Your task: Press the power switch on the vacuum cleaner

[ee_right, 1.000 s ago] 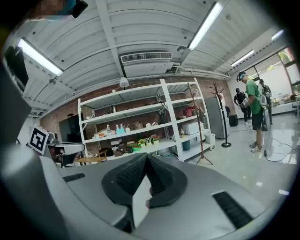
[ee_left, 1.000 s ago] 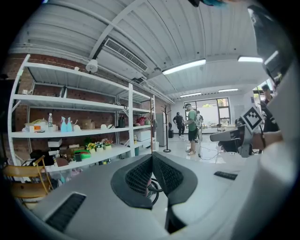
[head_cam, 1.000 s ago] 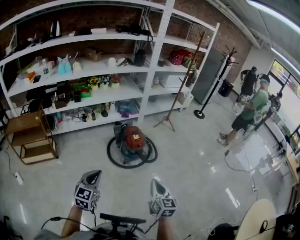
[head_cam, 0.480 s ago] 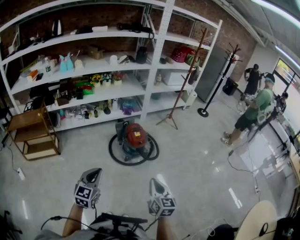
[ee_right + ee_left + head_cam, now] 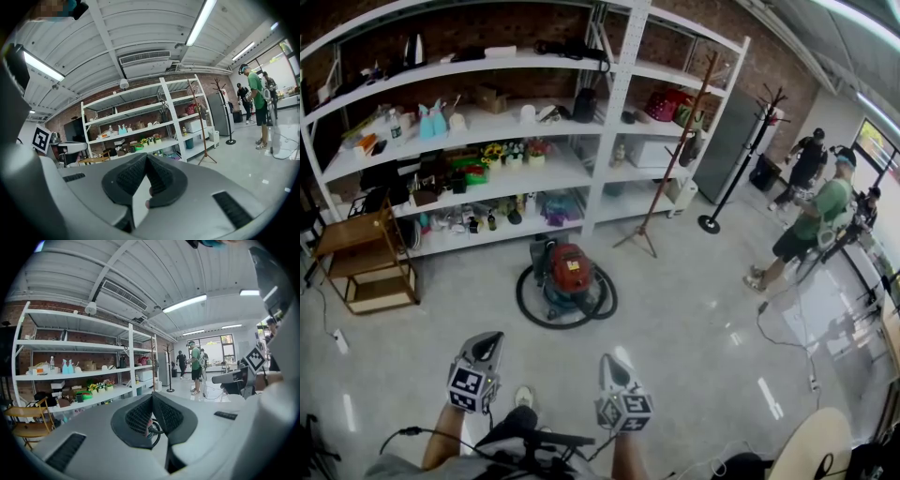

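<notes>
Meeting at their tips, the jaws of the left gripper [image 5: 491,339] and the right gripper [image 5: 608,363] are both closed on nothing, held low and side by side near the person's body. Red vacuum cleaner [image 5: 568,272] sits on the floor [image 5: 694,319] well ahead of both, ringed by its black hose [image 5: 525,306], just in front of the white shelving [image 5: 602,141].
</notes>
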Demonstrator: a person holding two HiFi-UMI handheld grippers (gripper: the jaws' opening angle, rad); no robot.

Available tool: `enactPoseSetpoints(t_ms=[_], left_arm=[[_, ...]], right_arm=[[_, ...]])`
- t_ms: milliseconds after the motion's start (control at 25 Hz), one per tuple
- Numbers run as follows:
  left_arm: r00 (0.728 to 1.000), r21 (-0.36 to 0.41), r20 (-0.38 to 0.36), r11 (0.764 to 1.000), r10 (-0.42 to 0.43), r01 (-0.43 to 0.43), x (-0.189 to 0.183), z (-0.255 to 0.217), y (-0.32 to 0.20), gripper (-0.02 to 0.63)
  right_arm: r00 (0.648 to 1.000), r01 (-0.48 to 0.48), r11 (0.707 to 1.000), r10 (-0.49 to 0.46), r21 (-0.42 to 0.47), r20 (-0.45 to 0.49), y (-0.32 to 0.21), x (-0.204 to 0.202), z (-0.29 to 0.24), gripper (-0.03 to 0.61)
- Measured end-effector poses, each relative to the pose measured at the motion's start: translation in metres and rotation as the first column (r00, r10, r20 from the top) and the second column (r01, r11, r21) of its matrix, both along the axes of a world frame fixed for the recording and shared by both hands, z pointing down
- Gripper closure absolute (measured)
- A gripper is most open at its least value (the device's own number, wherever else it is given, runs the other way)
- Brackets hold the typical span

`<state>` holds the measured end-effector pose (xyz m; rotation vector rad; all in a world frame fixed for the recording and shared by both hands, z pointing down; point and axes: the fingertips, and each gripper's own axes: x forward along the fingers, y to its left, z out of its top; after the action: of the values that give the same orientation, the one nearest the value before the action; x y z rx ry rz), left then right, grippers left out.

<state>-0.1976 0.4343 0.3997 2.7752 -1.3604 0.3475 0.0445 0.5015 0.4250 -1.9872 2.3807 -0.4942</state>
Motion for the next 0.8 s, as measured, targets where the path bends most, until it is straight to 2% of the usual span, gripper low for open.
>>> enactPoseSetpoints(t_ms=[560,800], left_arm=[[0.999,0.001,0.009,0.999,0.033,-0.033,0.026,-0.001,-0.104,0.607],[1.000,0.015,0.001,0.999,0.030,-0.030,0.025,-0.014,-0.155,0.607]], right_arm=[[1.000,-0.014,1.000,0.015,-0.011,0.008,-0.095,0.018,0.001,0.566],[1.000,-0.020,1.000,0.020,-0.017,0.011,-0.142,0.016,-0.006,0.566]])
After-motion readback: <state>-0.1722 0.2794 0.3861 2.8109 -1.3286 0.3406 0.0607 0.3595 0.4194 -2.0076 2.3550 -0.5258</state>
